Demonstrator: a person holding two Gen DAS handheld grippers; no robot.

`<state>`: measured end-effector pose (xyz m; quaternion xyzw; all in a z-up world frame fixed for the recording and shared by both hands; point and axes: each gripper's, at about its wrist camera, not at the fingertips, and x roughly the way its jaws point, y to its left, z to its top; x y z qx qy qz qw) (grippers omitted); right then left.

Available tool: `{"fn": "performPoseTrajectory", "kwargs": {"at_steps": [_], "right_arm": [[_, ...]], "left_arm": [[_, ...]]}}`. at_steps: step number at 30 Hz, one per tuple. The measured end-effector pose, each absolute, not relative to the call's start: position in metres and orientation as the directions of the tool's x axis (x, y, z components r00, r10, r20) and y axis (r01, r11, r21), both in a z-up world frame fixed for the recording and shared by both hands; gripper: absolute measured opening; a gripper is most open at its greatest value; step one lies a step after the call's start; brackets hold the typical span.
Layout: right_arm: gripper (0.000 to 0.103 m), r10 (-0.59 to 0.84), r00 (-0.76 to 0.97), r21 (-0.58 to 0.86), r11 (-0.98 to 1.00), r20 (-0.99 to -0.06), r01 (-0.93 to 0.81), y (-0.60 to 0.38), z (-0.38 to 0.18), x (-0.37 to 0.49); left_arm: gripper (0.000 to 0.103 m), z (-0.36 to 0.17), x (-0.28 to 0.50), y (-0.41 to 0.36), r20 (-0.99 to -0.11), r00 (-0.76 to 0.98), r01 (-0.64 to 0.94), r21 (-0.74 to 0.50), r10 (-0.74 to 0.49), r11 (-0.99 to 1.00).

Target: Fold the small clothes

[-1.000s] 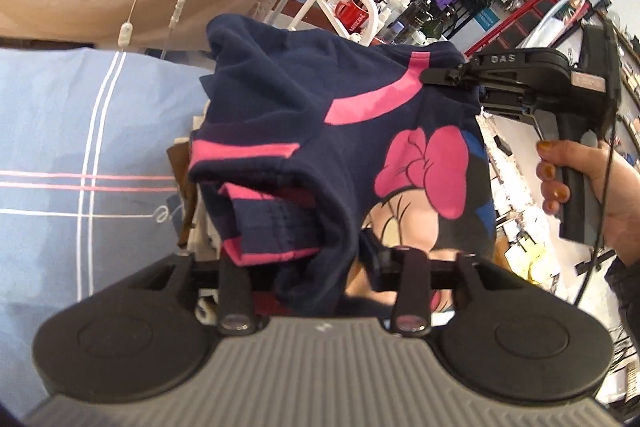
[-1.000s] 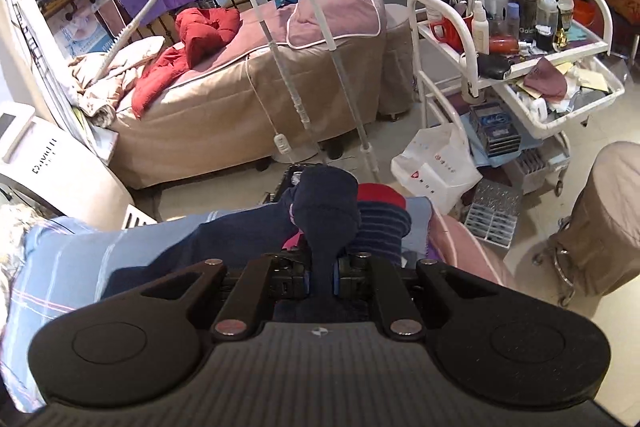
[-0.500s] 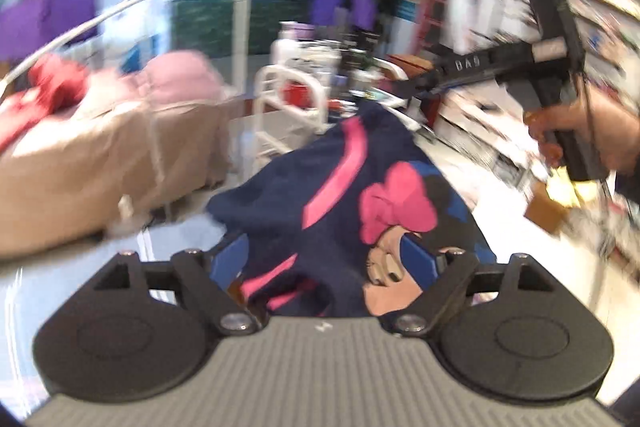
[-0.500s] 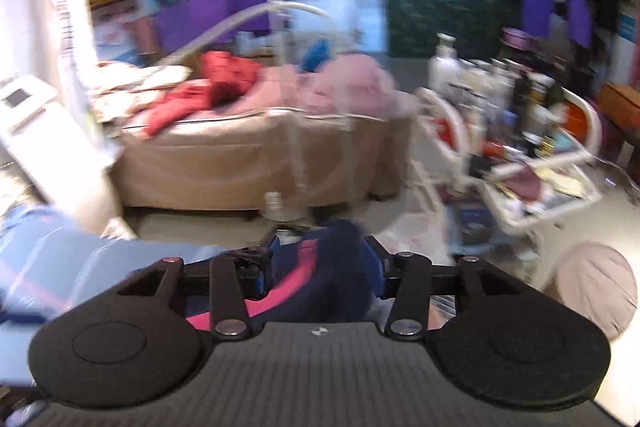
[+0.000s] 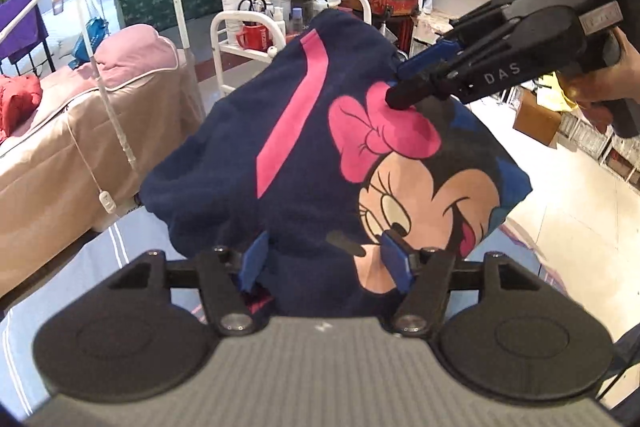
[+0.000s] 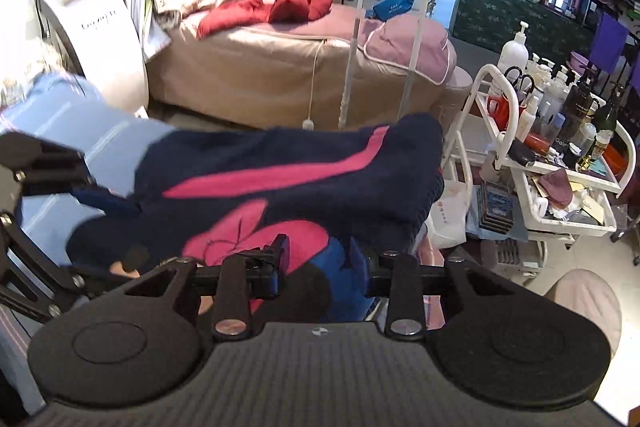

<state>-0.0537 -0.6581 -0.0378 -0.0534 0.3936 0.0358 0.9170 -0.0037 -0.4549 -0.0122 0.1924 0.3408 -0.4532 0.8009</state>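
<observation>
The small navy cotton shirt with a pink stripe and cartoon mouse print [image 5: 320, 147] lay bunched on the blue striped sheet [image 5: 100, 259], between the closing jaws of the left gripper [image 5: 326, 259] and the right gripper [image 6: 320, 259], neither pressing it.
</observation>
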Motion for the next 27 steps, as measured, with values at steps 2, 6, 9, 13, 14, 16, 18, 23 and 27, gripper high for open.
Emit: {"fn": "performPoseTrajectory", "kwargs": {"at_steps": [2, 6, 9, 13, 14, 16, 18, 23, 27], "right_arm": [[0.061, 0.017, 0.687, -0.084, 0.990, -0.726, -0.114, -0.657, -0.042, -0.054], [0.069, -0.001, 0.691, -0.115, 0.986, -0.723, -0.119, -0.652, -0.047, -0.054], [0.073, 0.016, 0.716, -0.072, 0.993, -0.698, -0.092, -0.654, -0.040, -0.059], [0.085, 0.002, 0.735, -0.030, 0.999, -0.678, -0.030, -0.651, -0.024, -0.074], [0.098, 0.001, 0.736, -0.023, 0.999, -0.677, -0.022, -0.648, -0.020, -0.077], [0.103, -0.013, 0.727, -0.016, 1.000, -0.686, 0.004, -0.639, -0.010, -0.085], [0.103, -0.018, 0.729, -0.005, 1.000, -0.684, 0.021, -0.629, 0.001, -0.094], [0.103, -0.093, 0.702, 0.000, 0.991, -0.706, 0.131, -0.619, 0.024, -0.111], [0.103, -0.155, 0.667, -0.067, 0.985, -0.729, 0.156, -0.605, 0.040, -0.122]], "left_arm": [[0.064, -0.017, -0.004, -0.456, -0.721, 0.357, 0.864, 0.014, -0.594, 0.503], [0.078, -0.021, -0.005, -0.459, -0.723, 0.372, 0.860, 0.032, -0.582, 0.510], [0.078, -0.017, -0.003, -0.456, -0.722, 0.370, 0.851, 0.011, -0.584, 0.525], [0.080, -0.002, -0.004, -0.451, -0.733, 0.367, 0.846, 0.006, -0.573, 0.534], [0.086, 0.004, -0.005, -0.450, -0.732, 0.367, 0.845, 0.003, -0.575, 0.535], [0.096, 0.014, -0.008, -0.448, -0.729, 0.381, 0.836, 0.009, -0.568, 0.549], [0.101, 0.024, -0.011, -0.445, -0.723, 0.410, 0.819, 0.023, -0.556, 0.574], [0.102, 0.046, -0.017, -0.433, -0.738, 0.448, 0.785, 0.053, -0.505, 0.618], [0.103, 0.063, -0.018, -0.418, -0.733, 0.502, 0.749, 0.104, -0.458, 0.654]]}}
